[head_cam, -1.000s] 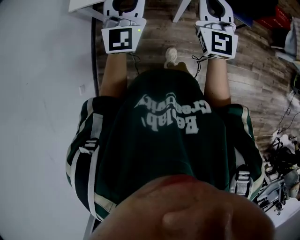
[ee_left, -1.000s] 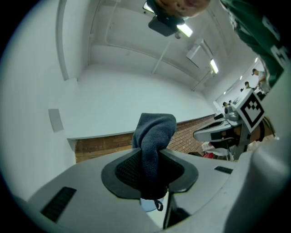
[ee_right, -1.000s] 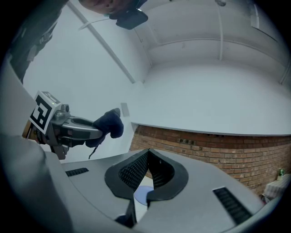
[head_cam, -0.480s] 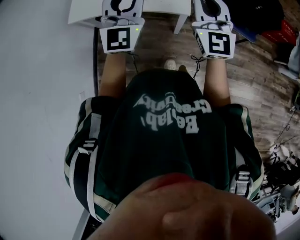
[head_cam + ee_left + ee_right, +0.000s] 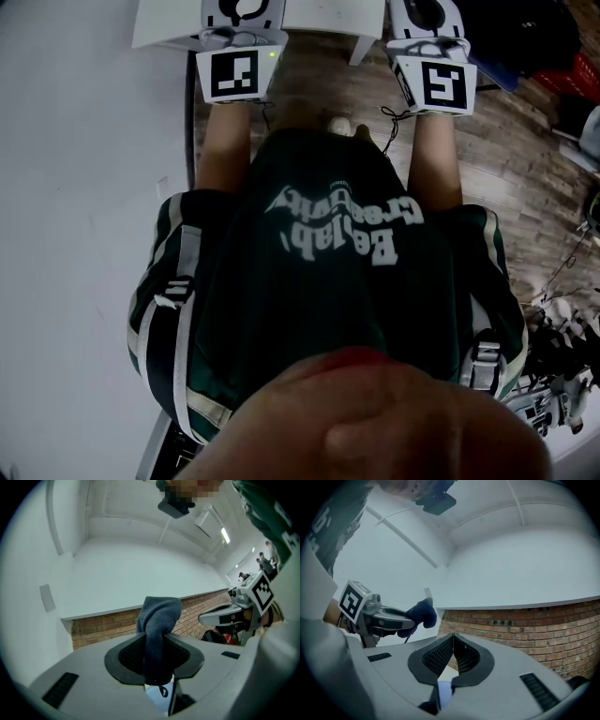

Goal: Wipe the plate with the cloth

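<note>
A dark blue cloth (image 5: 159, 613) stands up out of my left gripper (image 5: 153, 644), whose jaws are shut on its lower part. In the right gripper view that same cloth (image 5: 423, 613) bulges from the left gripper (image 5: 405, 620) off to the left. My right gripper (image 5: 453, 638) is shut, pads together, with nothing between them. In the head view both grippers, left (image 5: 234, 42) and right (image 5: 429, 42), are held out side by side over the near edge of a white table (image 5: 319, 17); their fingertips are cut off by the frame. No plate shows in any view.
The person's dark green shirt (image 5: 328, 281) fills the head view's middle. A wood floor (image 5: 525, 159) runs to the right, with cables and gear (image 5: 562, 347) at the right edge. A white wall (image 5: 140, 569) above a brick band (image 5: 525, 625) lies ahead.
The white table has come further into the top of the head view as the person and both grippers moved toward it. The cloth stays clamped in the left gripper.
</note>
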A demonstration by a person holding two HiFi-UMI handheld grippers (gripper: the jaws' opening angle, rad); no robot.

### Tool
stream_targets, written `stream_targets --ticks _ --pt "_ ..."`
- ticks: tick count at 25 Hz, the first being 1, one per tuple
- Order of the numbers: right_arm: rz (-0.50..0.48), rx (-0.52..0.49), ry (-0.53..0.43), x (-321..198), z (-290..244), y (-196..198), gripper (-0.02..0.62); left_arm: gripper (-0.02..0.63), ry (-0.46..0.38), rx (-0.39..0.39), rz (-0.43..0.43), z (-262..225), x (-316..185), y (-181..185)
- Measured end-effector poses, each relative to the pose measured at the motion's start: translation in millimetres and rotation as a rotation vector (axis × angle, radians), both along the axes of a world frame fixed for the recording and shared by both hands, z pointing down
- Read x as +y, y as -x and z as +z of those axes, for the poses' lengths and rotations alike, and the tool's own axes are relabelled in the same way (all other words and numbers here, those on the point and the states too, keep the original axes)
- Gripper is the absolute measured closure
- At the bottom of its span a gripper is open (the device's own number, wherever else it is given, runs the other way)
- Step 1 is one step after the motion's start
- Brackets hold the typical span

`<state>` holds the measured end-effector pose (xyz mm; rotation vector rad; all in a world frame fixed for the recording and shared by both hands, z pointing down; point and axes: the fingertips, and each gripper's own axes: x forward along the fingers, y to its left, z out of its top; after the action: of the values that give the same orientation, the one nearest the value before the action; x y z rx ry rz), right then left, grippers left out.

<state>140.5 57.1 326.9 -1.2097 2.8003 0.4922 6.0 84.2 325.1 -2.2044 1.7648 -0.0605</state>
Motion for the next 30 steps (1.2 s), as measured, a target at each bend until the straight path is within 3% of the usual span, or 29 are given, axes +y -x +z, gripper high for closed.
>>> stream_targets --ticks 9,14,21,30 --pt "-0.012 0.015 0.012 -28.7 6.3 30.6 0.598 0.505 0.026 0.016 0.022 4.1 -31.8 25.5" --pt "0.013 0.035 0.021 -71.3 16.6 40.7 0.599 0.505 0.029 0.017 0.060 15.6 -80.8 33.4" --pt "0.040 0.012 0.030 -147.9 -25.8 70.0 0.598 0.505 0.047 0.011 0.107 -24.3 -163.2 61.7" --pt "0.085 0.008 0.096 -209.7 -23.6 93.8 0.598 0.505 0.076 0.008 0.163 -24.5 -226.3 82.5"
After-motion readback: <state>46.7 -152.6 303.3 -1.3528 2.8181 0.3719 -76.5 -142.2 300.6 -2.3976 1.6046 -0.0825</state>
